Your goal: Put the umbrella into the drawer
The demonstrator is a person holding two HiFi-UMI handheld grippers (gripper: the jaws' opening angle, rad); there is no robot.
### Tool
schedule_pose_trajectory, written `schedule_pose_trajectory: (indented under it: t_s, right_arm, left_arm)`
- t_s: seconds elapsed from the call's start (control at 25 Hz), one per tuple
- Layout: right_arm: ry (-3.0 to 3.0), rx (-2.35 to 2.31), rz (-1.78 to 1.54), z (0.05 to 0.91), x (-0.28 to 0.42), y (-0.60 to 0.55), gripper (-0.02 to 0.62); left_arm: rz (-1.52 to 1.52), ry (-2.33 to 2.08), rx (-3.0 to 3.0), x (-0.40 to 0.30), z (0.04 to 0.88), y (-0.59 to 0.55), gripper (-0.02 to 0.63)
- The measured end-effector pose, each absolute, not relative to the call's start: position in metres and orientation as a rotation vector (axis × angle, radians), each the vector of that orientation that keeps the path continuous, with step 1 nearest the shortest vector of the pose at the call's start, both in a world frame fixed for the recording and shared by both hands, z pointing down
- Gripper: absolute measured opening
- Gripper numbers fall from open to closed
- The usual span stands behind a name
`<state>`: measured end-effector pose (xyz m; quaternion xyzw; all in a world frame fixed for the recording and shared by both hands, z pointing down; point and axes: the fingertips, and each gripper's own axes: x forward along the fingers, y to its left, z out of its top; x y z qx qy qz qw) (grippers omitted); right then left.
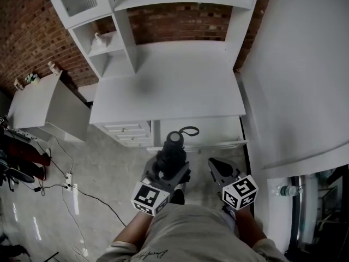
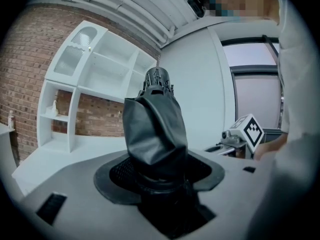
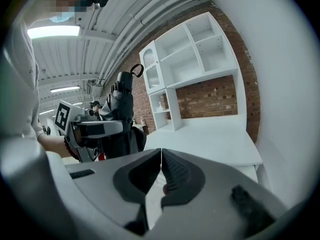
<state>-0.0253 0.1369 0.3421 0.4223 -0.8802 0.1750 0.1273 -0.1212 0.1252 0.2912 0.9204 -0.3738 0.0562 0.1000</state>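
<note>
A folded black umbrella [image 1: 172, 149] stands upright in my left gripper [image 1: 170, 173], its handle and strap loop on top. In the left gripper view the umbrella [image 2: 155, 129] fills the gap between the jaws of the left gripper [image 2: 160, 179], which are shut on its lower end. My right gripper [image 1: 221, 169] is beside it on the right, shut with nothing in it [image 3: 161, 176]. From the right gripper view the umbrella [image 3: 120, 106] shows at the left. Both grippers are in front of the white desk [image 1: 163, 91], just short of its drawer front [image 1: 204, 131].
Small drawers [image 1: 128, 132] sit at the desk's left. A white hutch [image 1: 117, 42] with shelves stands on the desk against a brick wall. A white side cabinet [image 1: 43, 105] is at the left, cables and a power strip [image 1: 68, 180] on the floor, a white panel [image 1: 297, 75] at the right.
</note>
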Motion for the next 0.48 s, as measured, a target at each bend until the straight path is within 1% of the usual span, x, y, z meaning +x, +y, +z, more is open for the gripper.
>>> schedule_pose_trajectory:
  t_s: [0.28,0.48]
  right_arm:
    - [-2.555,1.273,0.499,0.333,-0.039,0.059,0.028]
    - [-2.537,1.311,0.492,0.328,-0.041,0.027,0.028]
  left_arm:
    - [0.176,-1.064,2.736,-0.135,0.288,0.051,0.276]
    - [0.181,-1.041,2.751,-0.140,0.284,0.015,0.276]
